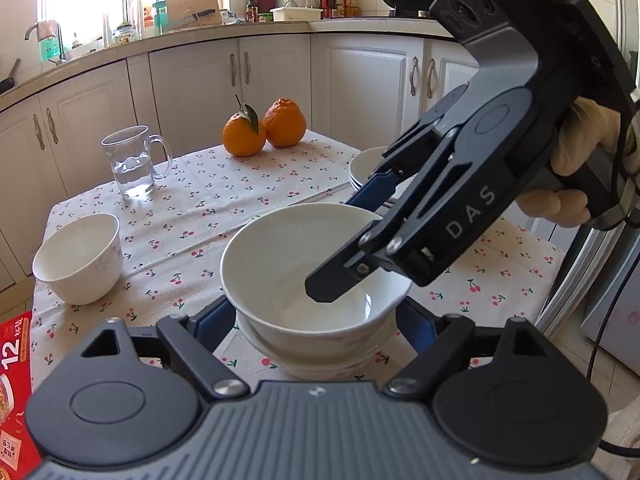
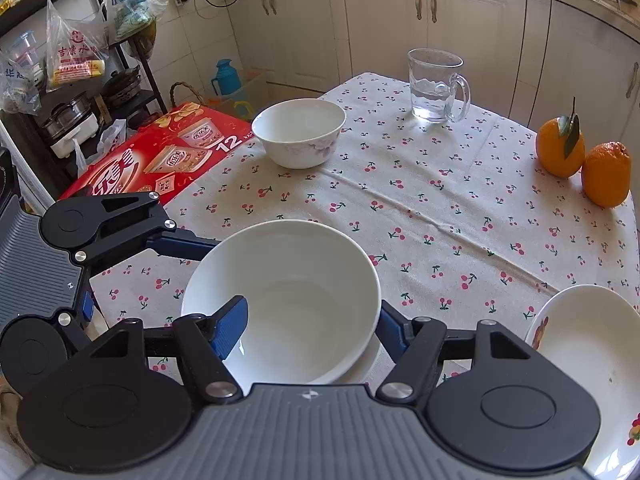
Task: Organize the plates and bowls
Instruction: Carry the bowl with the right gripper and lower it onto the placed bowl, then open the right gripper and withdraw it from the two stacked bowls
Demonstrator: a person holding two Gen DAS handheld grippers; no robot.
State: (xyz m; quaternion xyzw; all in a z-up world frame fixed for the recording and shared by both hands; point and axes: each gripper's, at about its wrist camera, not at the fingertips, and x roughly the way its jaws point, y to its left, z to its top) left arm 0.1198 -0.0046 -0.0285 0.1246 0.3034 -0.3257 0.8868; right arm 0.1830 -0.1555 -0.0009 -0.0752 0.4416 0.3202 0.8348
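Observation:
A white bowl (image 1: 304, 264) sits nested on a lower bowl (image 1: 320, 354) at the near edge of the cherry-print table. My right gripper (image 2: 312, 330) straddles the top bowl's rim, one finger inside and one outside, wide apart. My left gripper (image 1: 316, 320) is open, its fingers on either side of the stack. A second white bowl (image 1: 78, 258) stands apart at the left; it also shows in the right wrist view (image 2: 298, 132). A stack of white plates (image 1: 366, 168) lies behind the right gripper, also in the right wrist view (image 2: 592, 356).
A glass mug of water (image 1: 134, 162) and two oranges (image 1: 264, 128) stand at the far side of the table (image 1: 240, 192). A red box (image 2: 160, 156) lies beside the table's left edge. White kitchen cabinets (image 1: 280, 80) surround the table.

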